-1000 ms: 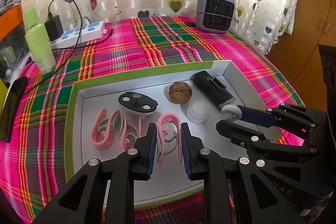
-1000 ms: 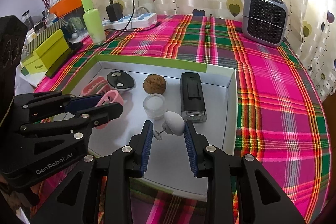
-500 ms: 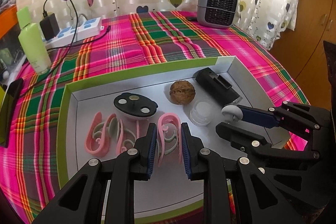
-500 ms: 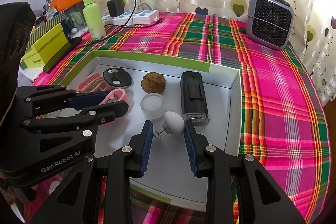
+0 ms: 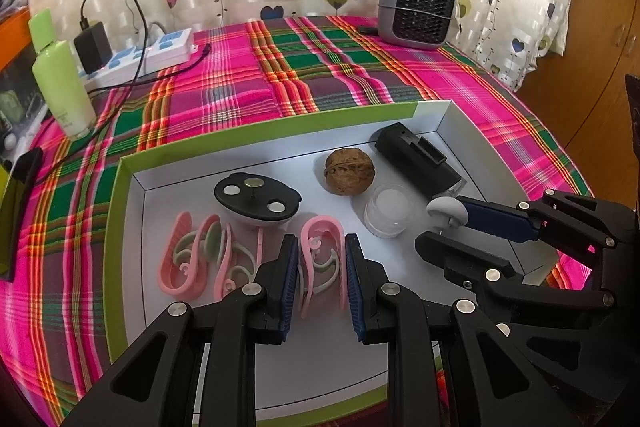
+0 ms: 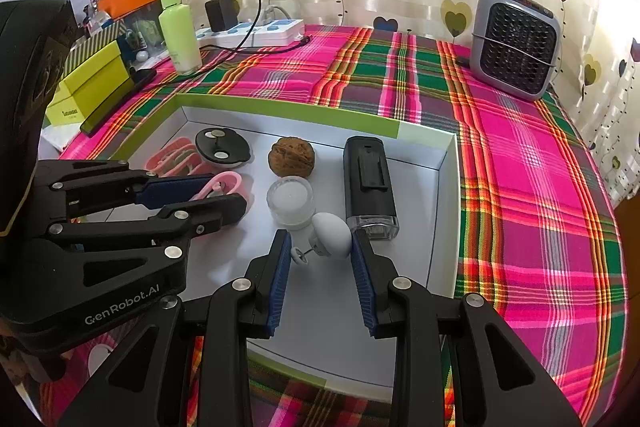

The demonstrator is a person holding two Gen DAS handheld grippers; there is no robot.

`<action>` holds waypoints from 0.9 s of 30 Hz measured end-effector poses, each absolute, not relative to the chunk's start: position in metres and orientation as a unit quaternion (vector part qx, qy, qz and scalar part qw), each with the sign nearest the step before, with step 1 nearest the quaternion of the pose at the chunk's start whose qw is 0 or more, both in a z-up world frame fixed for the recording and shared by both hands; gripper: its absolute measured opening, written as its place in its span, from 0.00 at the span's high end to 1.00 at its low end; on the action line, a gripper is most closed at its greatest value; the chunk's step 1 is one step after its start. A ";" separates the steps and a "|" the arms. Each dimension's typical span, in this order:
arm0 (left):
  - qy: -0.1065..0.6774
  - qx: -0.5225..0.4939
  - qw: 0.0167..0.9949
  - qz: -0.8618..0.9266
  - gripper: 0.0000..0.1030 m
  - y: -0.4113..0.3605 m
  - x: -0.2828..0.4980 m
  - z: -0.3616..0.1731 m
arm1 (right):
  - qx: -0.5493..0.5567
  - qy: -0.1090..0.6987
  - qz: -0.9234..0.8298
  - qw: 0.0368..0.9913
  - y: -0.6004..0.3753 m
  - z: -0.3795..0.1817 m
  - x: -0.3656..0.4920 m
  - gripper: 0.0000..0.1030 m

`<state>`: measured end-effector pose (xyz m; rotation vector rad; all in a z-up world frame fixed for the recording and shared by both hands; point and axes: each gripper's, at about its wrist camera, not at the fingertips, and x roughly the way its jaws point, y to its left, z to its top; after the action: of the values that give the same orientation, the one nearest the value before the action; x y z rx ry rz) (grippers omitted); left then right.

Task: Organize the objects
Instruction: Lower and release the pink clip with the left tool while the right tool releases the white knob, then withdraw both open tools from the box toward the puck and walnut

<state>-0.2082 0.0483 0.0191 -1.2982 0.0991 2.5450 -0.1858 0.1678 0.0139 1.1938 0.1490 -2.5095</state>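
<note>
A white tray (image 5: 260, 131) (image 6: 280, 103) with a green rim lies on the plaid cloth. My left gripper (image 5: 320, 247) (image 6: 228, 193) is shut on a pink clip (image 5: 316, 227) (image 6: 228, 181) over the tray's near left part. My right gripper (image 6: 319, 241) (image 5: 440, 227) is shut on a small white mushroom-shaped knob (image 6: 332, 235) (image 5: 446, 209) whose pin points left. In the tray lie more pink clips (image 5: 192, 259) (image 6: 176, 157), a black oval lid (image 5: 256, 197) (image 6: 222, 145), a walnut (image 5: 349, 171) (image 6: 291, 157), a clear jar (image 5: 389, 211) (image 6: 291, 201) and a black device (image 5: 416, 159) (image 6: 370, 175).
A grey fan heater (image 5: 416, 7) (image 6: 514, 43) stands at the back right by the curtain. A green bottle (image 5: 62, 83) (image 6: 179, 27) and a power strip (image 5: 160, 47) (image 6: 256, 31) with a charger are at the back left. Yellow-green boxes (image 6: 92, 83) sit at the left.
The left gripper has drifted slightly with the pink clip still in it. The right gripper has kept still with the white knob. Both grips are unchanged.
</note>
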 end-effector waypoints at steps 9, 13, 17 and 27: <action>0.034 -0.449 0.142 0.882 0.73 0.048 -0.206 0.020 | 0.422 0.057 -0.887 0.176 0.166 0.014 -0.185 0.69; 0.033 -0.447 0.142 0.883 0.70 0.048 -0.204 0.021 | 0.421 0.056 -0.889 0.174 0.167 0.014 -0.184 0.69; 0.034 -0.442 0.143 0.885 0.65 0.048 -0.202 0.024 | 0.420 0.050 -0.890 0.168 0.171 0.015 -0.183 0.69; 0.030 -0.431 0.140 0.891 0.64 0.046 -0.188 0.033 | 0.415 0.039 -0.894 0.162 0.174 0.020 -0.173 0.62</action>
<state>-0.1883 0.0460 0.0331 -1.2461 0.0872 2.5730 -0.1730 0.1742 0.0200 1.1844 0.1103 -2.5520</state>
